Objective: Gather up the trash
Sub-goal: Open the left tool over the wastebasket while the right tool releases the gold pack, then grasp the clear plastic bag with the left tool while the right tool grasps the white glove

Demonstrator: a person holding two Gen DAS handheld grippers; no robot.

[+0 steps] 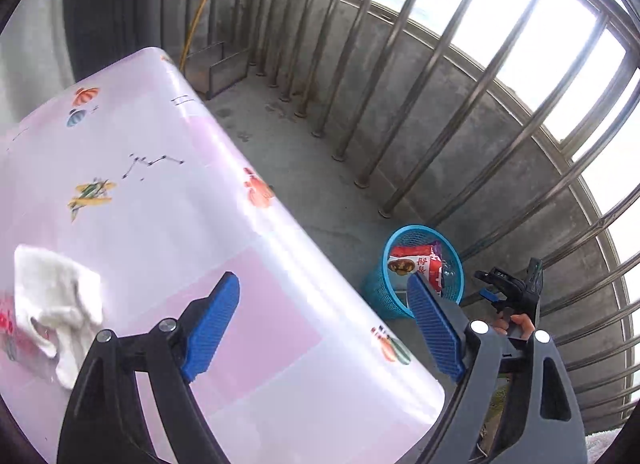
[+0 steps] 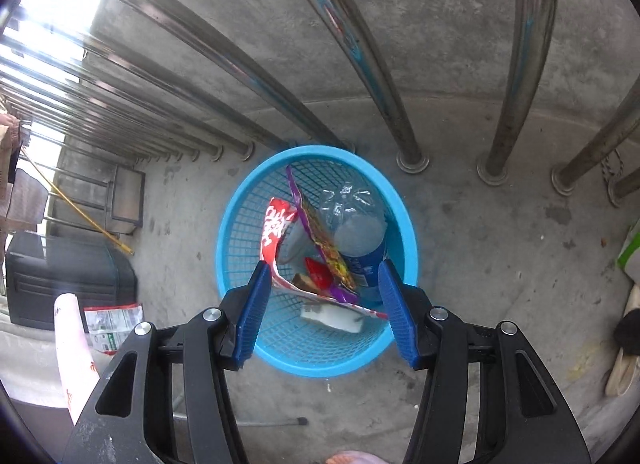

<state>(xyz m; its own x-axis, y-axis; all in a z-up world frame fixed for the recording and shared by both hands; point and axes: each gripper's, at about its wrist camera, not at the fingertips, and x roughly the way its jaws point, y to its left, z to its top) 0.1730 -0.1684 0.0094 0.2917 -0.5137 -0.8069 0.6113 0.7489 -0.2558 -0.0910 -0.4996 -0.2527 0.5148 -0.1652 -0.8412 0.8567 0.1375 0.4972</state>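
Trash wrappers [image 2: 280, 232] and a plastic bottle [image 2: 358, 240] are lying tilted in the blue mesh basket [image 2: 236, 223] under the spread, empty right gripper [image 2: 320, 312]. The left gripper [image 1: 320, 324] is hovering spread above the table [image 1: 160, 223], beside a white cloth [image 1: 56, 296]. Steel bars [image 2: 396, 103] are standing beyond.

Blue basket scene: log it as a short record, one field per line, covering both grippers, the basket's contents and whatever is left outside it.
left gripper: open, empty, over the table edge
right gripper: open, empty, above the basket
blue basket: on the concrete floor beside the metal railing
basket contents: red wrapper, purple wrapper, clear plastic bottle, white scrap
table: pink patterned cover, white cloth lying on it
outside basket: a printed packet on the floor near the table
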